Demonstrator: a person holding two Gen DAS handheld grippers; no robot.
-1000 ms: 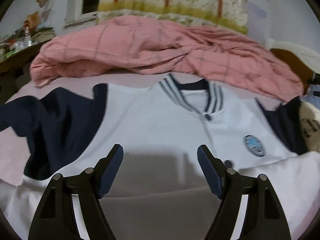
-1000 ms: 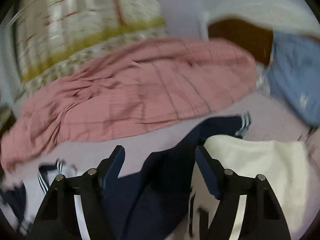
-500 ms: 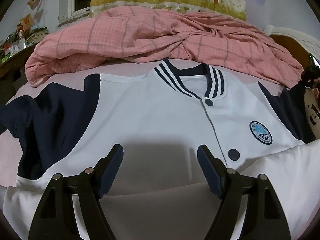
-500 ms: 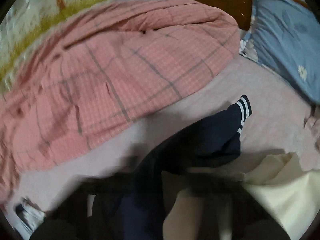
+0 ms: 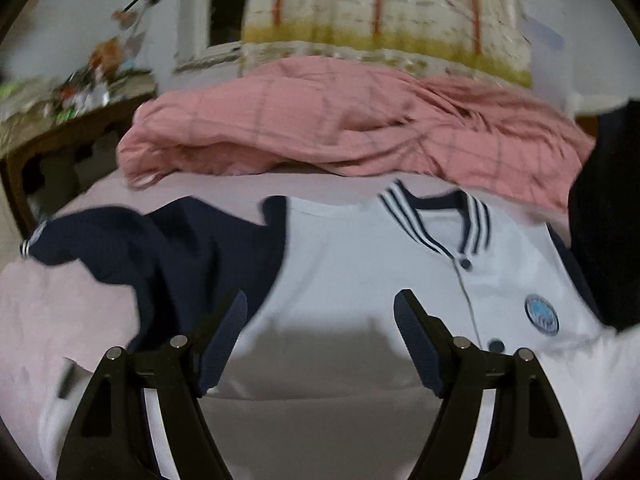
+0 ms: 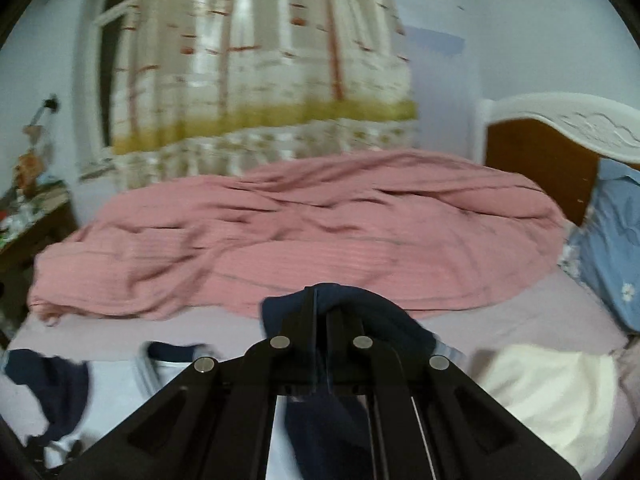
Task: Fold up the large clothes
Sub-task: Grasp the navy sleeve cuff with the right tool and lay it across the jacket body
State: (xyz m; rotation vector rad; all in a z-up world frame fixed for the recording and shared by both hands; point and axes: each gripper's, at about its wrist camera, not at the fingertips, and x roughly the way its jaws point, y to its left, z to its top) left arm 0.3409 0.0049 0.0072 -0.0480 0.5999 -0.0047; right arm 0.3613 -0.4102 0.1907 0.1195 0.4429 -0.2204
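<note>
A white varsity jacket point(image 5: 360, 272) with navy sleeves and a striped collar lies front-up on the pink bed sheet point(image 5: 60, 304). Its left navy sleeve point(image 5: 168, 248) is bunched to the left. My left gripper point(image 5: 320, 312) is open and empty just above the jacket's lower front. My right gripper point(image 6: 324, 312) is shut on the jacket's other navy sleeve point(image 6: 360, 312) and holds it lifted off the bed; that sleeve hangs as a dark shape at the right edge of the left wrist view point(image 5: 604, 220).
A crumpled pink checked blanket point(image 5: 340, 128) lies across the bed behind the jacket. A cream garment point(image 6: 552, 392) lies at the right. A blue pillow point(image 6: 612, 240) leans on the headboard point(image 6: 560, 140). A cluttered wooden table point(image 5: 60, 120) stands at the left.
My right gripper has closed on the navy sleeve and raised it. My left gripper stayed open and drew back a little over the jacket front.
</note>
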